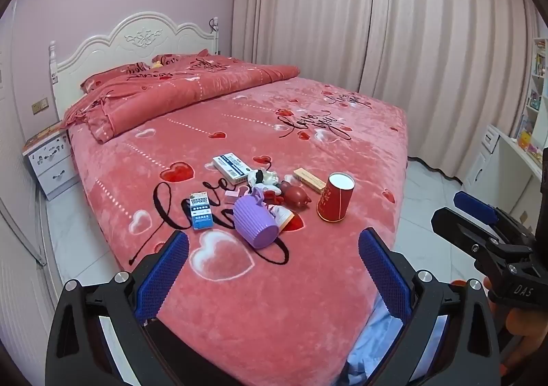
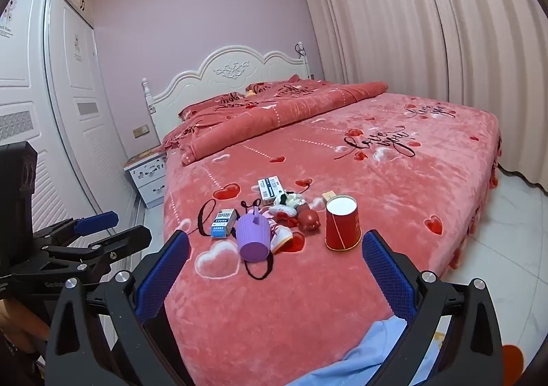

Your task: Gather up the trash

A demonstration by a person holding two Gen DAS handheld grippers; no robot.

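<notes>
Left gripper (image 1: 274,266) hovering over near edge of bed (image 1: 325,283), jaws standing apart, holding nothing. Right gripper (image 2: 275,266) likewise hovering, jaws apart, empty. Trash lying clustered mid-bed at 12 o'clock from both: purple cup (image 1: 255,223) tipped on side, red paper cup (image 1: 335,197) sitting inverted at 1 o'clock, blue-white box (image 1: 201,210) standing at 11 o'clock, flat white box (image 1: 231,167) lying farther back.

The print on the small blue-and-white box (image 1: 201,210) is too small to read. Behind the purple cup (image 1: 255,221) the little heap of toys (image 1: 274,185) overlaps — half hidden. The light blue cloth (image 2: 373,351) runs off the bottom edge.
</notes>
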